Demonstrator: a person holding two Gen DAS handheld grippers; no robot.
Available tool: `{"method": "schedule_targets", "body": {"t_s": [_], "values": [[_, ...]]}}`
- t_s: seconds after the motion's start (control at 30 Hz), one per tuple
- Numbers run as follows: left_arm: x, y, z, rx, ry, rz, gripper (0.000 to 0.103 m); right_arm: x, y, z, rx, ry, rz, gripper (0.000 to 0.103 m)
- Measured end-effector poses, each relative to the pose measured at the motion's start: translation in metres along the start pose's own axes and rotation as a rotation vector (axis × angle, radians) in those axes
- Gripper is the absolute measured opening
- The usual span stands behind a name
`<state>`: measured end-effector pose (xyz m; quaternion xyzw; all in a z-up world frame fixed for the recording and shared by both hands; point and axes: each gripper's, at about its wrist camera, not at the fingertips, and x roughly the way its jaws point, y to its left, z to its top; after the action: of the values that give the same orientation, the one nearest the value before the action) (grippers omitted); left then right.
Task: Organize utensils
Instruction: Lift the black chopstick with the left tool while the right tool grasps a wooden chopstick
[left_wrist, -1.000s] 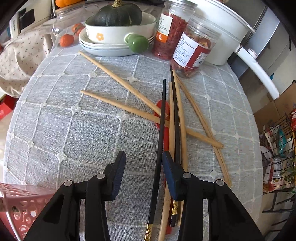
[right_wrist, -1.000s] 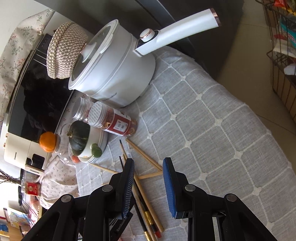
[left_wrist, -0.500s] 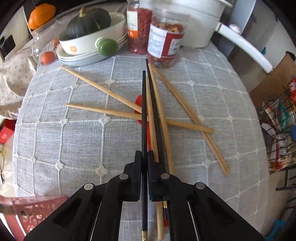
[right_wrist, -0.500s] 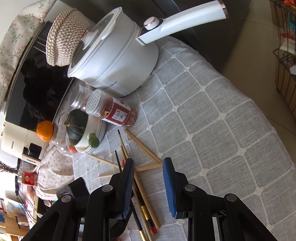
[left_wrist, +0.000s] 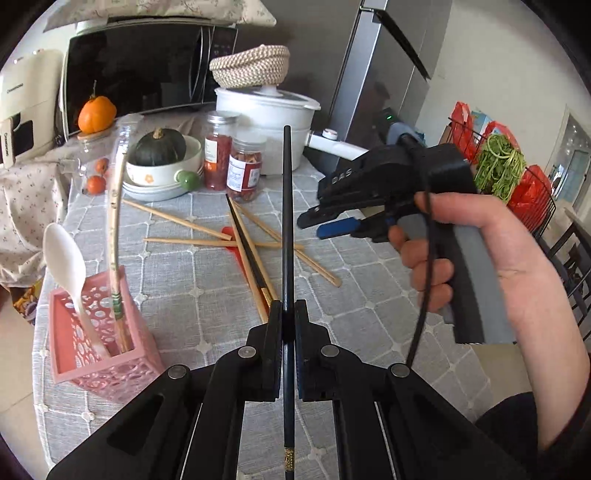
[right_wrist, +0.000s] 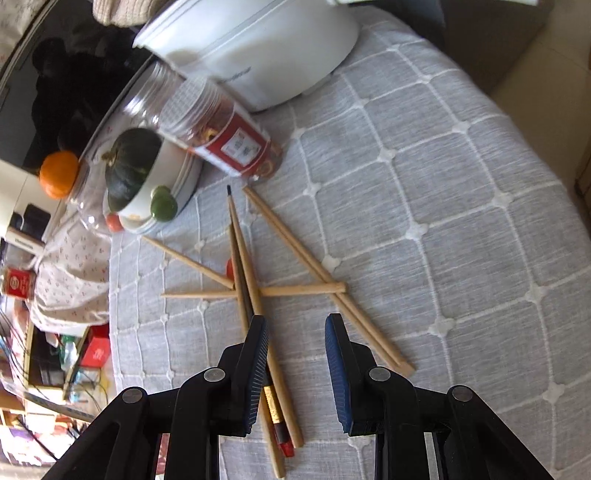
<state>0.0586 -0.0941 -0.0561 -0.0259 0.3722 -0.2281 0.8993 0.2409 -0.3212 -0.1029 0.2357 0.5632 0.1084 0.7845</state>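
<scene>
The left gripper is clamped on a black chopstick, lifted clear of the cloth; the pink holder sits at nine o'clock. Gripped far from its tip, it may pivot and miss the holder. The right gripper, jaws apart and apparently empty, hovers over the wooden chopsticks and could scatter them.

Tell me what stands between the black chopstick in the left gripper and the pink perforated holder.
Nothing visible: the black chopstick, clamped in the left gripper, has bare grey tablecloth towards the pink holder.
</scene>
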Motion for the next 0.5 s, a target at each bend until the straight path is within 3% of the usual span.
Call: {"method": "schedule_targets", "body": {"t_s": [0.1,0.17,0.4,0.5], "values": [[-0.007,0.015,-0.009,-0.046,-0.046,-0.046,0.005,0.03,0.009,-0.003,-0.029,0.046,0.048,0.028],[-0.007,0.023,-0.007,-0.086,-0.034,-0.083,0.005,0.044,0.014,-0.005,-0.06,0.051,0.022,0.026],[-0.025,0.026,-0.004,-0.063,-0.076,-0.121,0.005,0.068,0.022,-0.001,-0.139,0.016,-0.033,0.026],[-0.028,0.026,-0.005,-0.055,-0.082,-0.126,0.005,0.073,0.022,0.002,-0.144,-0.007,-0.005,0.026]]}}
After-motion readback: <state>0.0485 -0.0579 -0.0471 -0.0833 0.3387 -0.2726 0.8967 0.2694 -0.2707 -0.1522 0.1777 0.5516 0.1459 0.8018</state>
